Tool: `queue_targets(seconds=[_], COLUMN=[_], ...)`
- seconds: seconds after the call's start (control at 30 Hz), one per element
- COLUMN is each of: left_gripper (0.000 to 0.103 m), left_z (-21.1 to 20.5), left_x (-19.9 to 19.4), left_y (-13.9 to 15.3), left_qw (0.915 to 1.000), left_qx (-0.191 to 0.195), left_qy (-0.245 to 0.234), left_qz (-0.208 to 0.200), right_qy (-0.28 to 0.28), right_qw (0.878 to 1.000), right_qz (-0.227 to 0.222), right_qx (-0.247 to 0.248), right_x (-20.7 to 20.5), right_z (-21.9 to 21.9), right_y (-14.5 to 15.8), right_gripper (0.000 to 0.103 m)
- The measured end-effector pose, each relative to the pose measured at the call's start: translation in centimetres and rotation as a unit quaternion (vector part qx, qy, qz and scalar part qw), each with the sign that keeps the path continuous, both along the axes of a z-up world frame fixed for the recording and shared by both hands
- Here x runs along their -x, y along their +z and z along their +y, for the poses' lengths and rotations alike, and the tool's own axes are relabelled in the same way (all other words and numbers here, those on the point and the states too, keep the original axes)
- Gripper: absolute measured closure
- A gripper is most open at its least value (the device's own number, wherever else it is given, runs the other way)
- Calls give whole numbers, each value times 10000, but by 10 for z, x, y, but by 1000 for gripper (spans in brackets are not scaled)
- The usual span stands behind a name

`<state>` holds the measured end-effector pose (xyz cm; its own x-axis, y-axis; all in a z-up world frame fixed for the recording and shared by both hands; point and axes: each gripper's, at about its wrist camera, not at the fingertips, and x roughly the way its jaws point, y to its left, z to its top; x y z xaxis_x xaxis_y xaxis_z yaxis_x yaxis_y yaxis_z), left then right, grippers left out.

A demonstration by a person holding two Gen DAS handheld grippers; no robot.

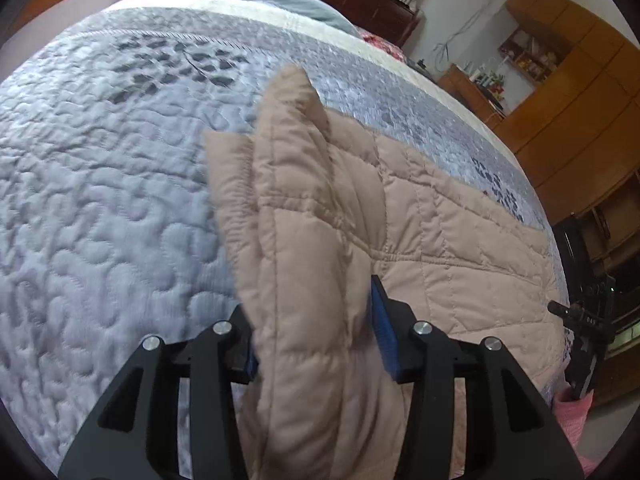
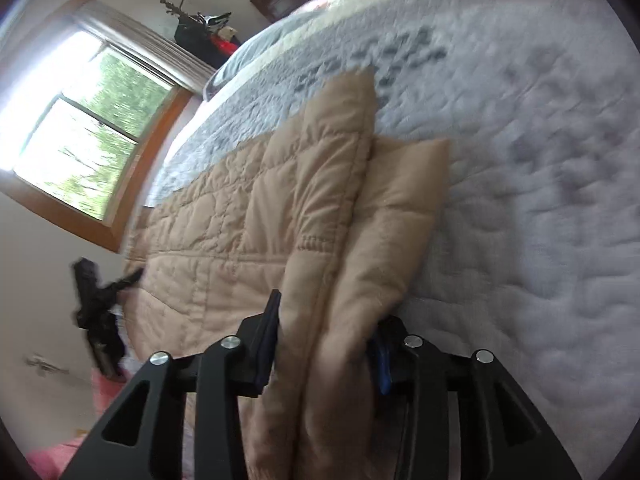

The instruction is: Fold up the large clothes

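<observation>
1. On the grey bedspread [image 1: 100,200], left wrist view: the tan quilted coat [image 1: 440,248] runs near to far, a lifted fold rising from the left gripper [image 1: 316,332], clamped on it.
2. Right wrist view: right gripper [image 2: 324,344] pinches the coat [image 2: 224,216], its folded edge pointing far, body spread left.

The left gripper [image 1: 316,328] points forward, its black linkage arms spreading out toward the camera. Its two blue-padded fingers [image 1: 385,334] stand apart only by the thickness of the padded jacket [image 1: 304,280] clamped between them, one pad pressing each side of the bunched fabric. The right gripper [image 2: 326,350] is tilted in its view and grips the same way: its fingers [image 2: 267,344] close on a thick fold of the jacket, the right pad half buried in cloth.
</observation>
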<state>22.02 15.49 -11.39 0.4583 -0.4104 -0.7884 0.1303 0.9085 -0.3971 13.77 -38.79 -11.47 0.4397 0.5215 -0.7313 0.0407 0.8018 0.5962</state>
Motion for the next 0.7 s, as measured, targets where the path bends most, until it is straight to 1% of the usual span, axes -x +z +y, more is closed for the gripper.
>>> queue_targets(seconds=[0.03, 0.07, 0.1, 0.17, 0.2, 0.23, 0.33, 0.43, 0.5, 0.57, 0.63, 0.67, 0.7], left_gripper=[57, 57, 57, 59, 59, 59, 58, 57, 57, 57, 57, 57, 56], left_z=[5, 7, 8, 4, -1, -6, -28, -51, -61, -66, -64, -63, -61], left_x=[7, 14, 21, 35, 43, 52, 71, 81, 79, 75, 69, 66, 65], left_y=[8, 16, 24, 38, 48, 56, 74, 73, 61, 42, 25, 19, 13], left_qw=[9999, 9992, 9978, 9935, 9897, 9864, 9825, 9827, 9847, 9851, 9858, 9866, 9875], left_qx=[-98, -293, -512, -901, -1149, -1312, -1418, -1448, -1416, -1518, -1555, -1519, -1467], left_qy=[99, 196, 271, 382, 426, 429, 177, -84, -288, -312, -308, -332, -343], left_qz=[-87, -199, -329, -577, -741, -890, -1192, -1150, -972, -750, -545, -495, -467], right_qy=[-44, -64, -72, -43, -9, 63, 411, 668, 765, 761, 721, 703, 685], right_qw=[9997, 9993, 9985, 9961, 9950, 9939, 9911, 9885, 9868, 9868, 9880, 9888, 9894], right_qz=[-50, -75, -118, -231, -252, -273, -367, -354, -259, -78, 128, 203, 225], right_qx=[235, 363, 536, 853, 965, 1070, 1211, 1313, 1405, 1427, 1362, 1299, 1264], right_x=[9, 16, 24, 37, 43, 49, 57, 60, 58, 53, 47, 46, 45], right_z=[-3, -3, -3, 4, 8, 14, 36, 63, 73, 73, 71, 69, 66], right_y=[10, 16, 25, 42, 49, 58, 75, 75, 67, 52, 37, 28, 22], right_gripper=[62, 62, 65, 68, 69, 70, 72, 72, 73, 73, 78, 83, 84])
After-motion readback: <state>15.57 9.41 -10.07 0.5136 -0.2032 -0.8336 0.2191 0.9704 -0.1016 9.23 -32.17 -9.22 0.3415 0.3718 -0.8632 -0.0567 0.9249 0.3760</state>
